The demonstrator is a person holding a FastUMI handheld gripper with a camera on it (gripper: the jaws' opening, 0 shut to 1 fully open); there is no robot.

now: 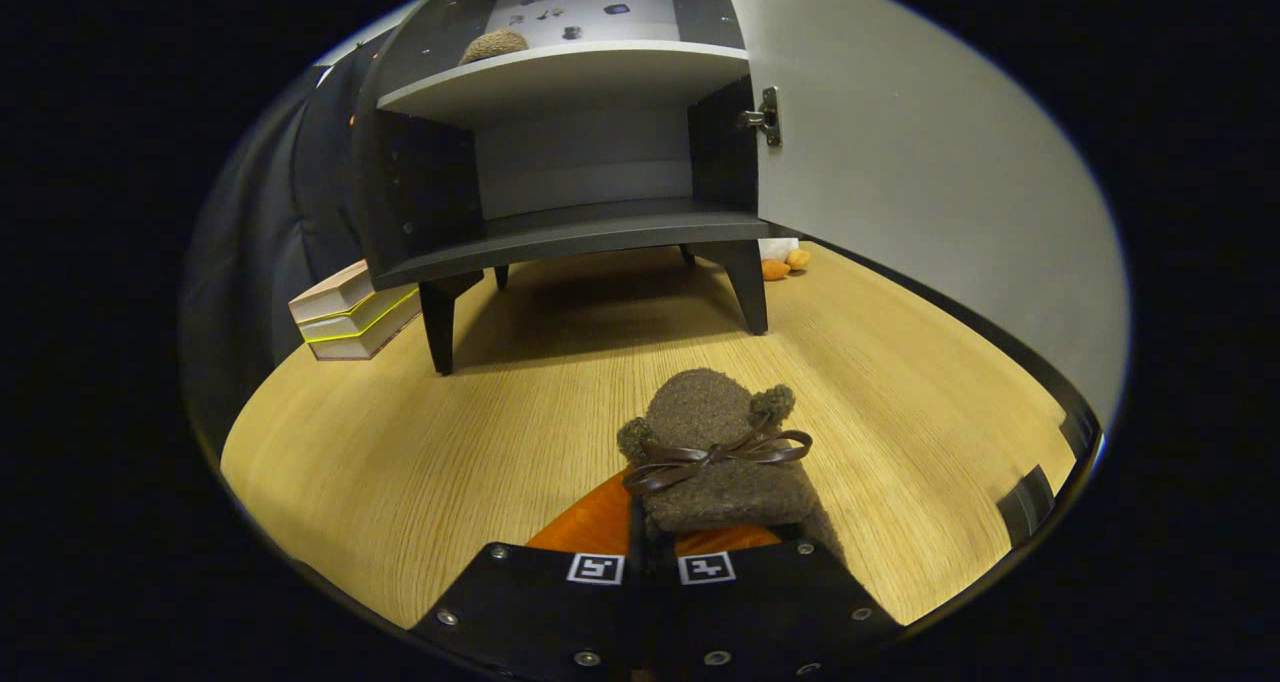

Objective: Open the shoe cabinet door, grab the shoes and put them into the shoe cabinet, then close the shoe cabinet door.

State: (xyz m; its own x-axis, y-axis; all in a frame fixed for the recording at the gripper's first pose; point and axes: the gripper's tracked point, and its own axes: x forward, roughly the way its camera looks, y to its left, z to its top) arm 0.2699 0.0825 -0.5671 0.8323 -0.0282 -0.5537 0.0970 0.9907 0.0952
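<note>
A brown shoe (725,462) with a ribbon bow is held between the closed fingers (650,552), above the wooden surface (400,462), before the open shoe cabinet (580,162).

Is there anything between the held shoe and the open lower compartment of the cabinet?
Nothing visible. The gripper is shut on the brown shoe; bare wood floor runs to the shoe cabinet, whose door is swung open. The lower shelf looks free; another shoe sits above.
</note>
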